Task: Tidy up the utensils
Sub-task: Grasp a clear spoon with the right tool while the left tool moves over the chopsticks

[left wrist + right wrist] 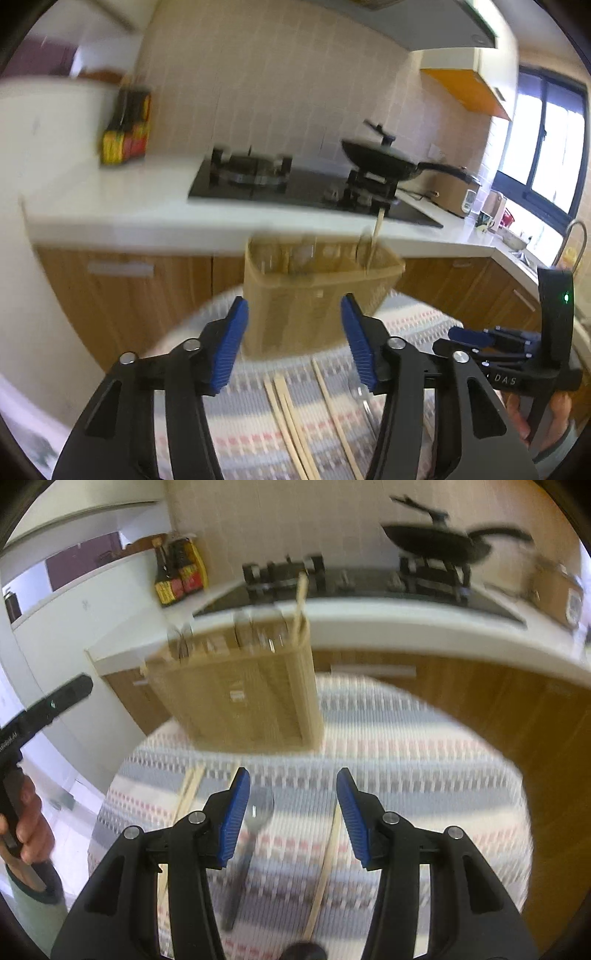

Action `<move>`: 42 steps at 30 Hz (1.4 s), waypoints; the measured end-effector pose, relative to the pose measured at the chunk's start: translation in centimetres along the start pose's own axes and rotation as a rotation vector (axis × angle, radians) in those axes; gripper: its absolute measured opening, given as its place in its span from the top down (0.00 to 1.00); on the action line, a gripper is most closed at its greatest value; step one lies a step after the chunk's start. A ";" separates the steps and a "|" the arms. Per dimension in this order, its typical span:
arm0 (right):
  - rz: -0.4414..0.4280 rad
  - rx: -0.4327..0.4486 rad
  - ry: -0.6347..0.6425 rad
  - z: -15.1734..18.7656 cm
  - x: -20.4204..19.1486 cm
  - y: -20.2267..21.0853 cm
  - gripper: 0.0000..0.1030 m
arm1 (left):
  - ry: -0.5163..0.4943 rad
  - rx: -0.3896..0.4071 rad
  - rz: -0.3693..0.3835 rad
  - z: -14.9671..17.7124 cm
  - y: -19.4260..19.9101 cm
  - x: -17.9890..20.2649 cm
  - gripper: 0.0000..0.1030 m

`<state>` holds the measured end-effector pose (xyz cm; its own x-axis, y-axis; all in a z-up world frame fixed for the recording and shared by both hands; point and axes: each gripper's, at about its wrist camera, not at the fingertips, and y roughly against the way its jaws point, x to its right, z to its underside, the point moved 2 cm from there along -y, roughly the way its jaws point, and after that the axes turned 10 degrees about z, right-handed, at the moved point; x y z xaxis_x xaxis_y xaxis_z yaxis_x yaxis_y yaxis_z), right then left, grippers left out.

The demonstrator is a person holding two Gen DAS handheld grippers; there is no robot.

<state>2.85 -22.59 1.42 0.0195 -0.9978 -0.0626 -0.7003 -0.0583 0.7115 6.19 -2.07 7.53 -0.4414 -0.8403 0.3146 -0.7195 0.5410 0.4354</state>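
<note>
The left gripper [293,345] has its ribbed blue jaws spread with nothing between them; the right gripper [291,818] likewise stands parted and empty. White letters "DAS" show on the right gripper's black body in the left wrist view. Below the right jaws a metal spoon [248,843] lies with its bowl toward the holder and its handle toward the camera, flanked by pale wooden chopsticks [295,421] running the same way. They rest on a round surface [424,760] covered in striped woven cloth. Beyond stands a tan, rectangular utensil holder [310,295] with one chopstick [376,238] upright inside.
</note>
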 end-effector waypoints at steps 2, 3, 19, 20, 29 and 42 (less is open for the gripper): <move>-0.007 -0.046 -0.027 2.0 0.3 -0.9 0.56 | 0.029 -0.069 -0.015 2.2 -1.1 -0.7 0.51; -0.014 -0.067 -0.036 2.8 0.4 -1.3 0.56 | 0.039 -0.102 -0.030 3.1 -1.6 -1.0 0.52; -0.016 -0.227 -0.003 7.9 -2.5 -5.0 0.64 | -0.012 -0.440 -0.152 11.6 -7.8 -2.8 0.66; -0.020 -0.234 -0.004 7.7 -2.5 -5.2 0.64 | -0.013 -0.451 -0.156 11.5 -7.9 -2.9 0.66; 0.027 -0.302 0.081 5.4 -4.5 -7.9 0.64 | -0.040 -0.545 -0.141 10.6 -9.1 -3.5 0.72; 0.055 -0.461 0.121 2.6 -7.4 -11.2 0.83 | -0.117 -0.691 -0.135 9.3 -11.3 -3.3 0.73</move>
<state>8.64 -14.46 -7.91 0.0935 -0.9945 0.0469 -0.3138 0.0153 0.9494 10.76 -5.68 -6.27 -0.4553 -0.8785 0.1445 -0.2850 0.2976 0.9112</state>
